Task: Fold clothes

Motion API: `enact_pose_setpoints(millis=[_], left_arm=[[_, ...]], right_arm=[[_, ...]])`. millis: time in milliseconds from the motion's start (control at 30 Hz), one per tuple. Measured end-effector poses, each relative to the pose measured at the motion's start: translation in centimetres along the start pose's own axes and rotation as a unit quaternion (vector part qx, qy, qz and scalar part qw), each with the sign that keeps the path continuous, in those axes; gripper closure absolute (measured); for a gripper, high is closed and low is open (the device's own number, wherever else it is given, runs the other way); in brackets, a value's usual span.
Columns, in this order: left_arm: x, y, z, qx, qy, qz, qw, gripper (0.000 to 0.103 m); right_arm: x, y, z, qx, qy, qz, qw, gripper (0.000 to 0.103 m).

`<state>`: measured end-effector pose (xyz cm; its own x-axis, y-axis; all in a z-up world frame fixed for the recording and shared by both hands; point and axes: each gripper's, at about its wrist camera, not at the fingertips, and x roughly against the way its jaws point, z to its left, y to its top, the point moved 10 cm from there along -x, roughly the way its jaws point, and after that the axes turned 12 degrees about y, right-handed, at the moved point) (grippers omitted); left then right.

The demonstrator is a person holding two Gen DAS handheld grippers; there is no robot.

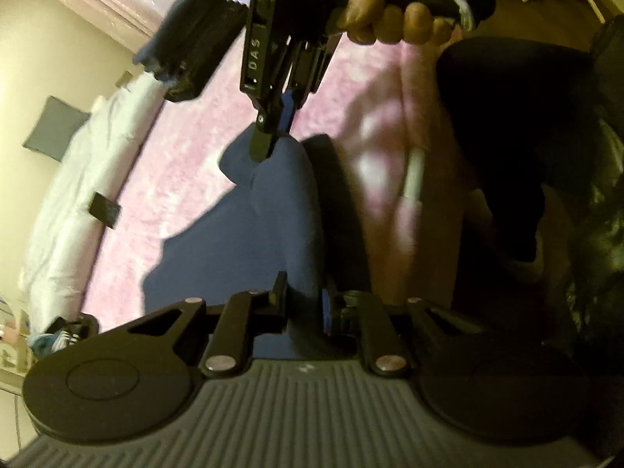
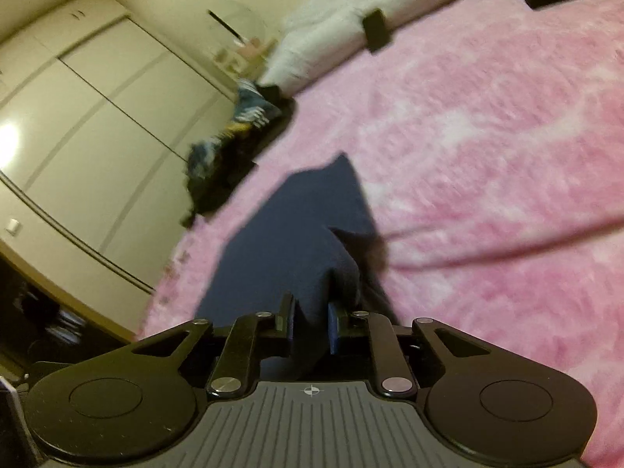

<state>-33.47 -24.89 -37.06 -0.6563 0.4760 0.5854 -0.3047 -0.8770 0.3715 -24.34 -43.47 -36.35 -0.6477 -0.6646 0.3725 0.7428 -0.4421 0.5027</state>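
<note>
Nearest in the left wrist view, the left tool (image 1: 304,300) has its jaws drawn narrow on a fold of the dark navy blue cloth garment (image 1: 241,241), which lies partly on the fluffy pink blanket covering the bed (image 1: 187,179). Farther along the same garment, the right tool (image 1: 273,148), gripped by a bare hand (image 1: 390,19), pinches a raised corner of the cloth; white letters on its black body read "DAS". In the right wrist view the right tool (image 2: 310,323) is likewise clamped narrow on navy fabric (image 2: 288,241). Beyond, a blurred heap of dark and striped clothes (image 2: 234,144) sits at the bed's edge; its pieces are hard to tell apart. White bedding (image 2: 351,11) lies at the far side, with cream cupboard doors (image 2: 97,117) behind.
</note>
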Motion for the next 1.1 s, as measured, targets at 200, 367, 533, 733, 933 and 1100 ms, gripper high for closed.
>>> enact_pose_setpoints(millis=[200,367,533,733,933,1100], left_arm=[[-0.1,-0.4,-0.6,-0.008,-0.009,-0.002,0.9999,0.09],[0.1,-1.0,-0.8,-0.012,-0.007,-0.007,0.9999,0.09],[0.4,-1.1,-0.6,0.002,-0.007,-0.009,0.9999,0.09],[0.4,-1.2,-0.4,0.016,-0.011,-0.016,0.9997,0.089],[0.7,-0.3,0.4,0.048,-0.024,-0.031,0.9981,0.084],[2.3,2.8,2.6,0.119,-0.044,-0.091,0.9877,0.076]], right_arm=[[4.2,-2.1,-1.6,-0.044,-0.022,-0.04,0.998,0.009],[3.2,-4.3,-1.0,-0.095,0.009,-0.027,0.995,0.009],[0.5,-4.0,-0.8,-0.103,0.017,-0.031,0.994,0.01],[-0.6,-3.1,-1.3,-0.138,0.033,-0.062,0.988,0.061],[1.0,-1.4,-1.0,-0.134,0.039,-0.084,0.987,0.09],[4.4,3.8,2.0,-0.043,0.022,-0.1,0.994,0.091]])
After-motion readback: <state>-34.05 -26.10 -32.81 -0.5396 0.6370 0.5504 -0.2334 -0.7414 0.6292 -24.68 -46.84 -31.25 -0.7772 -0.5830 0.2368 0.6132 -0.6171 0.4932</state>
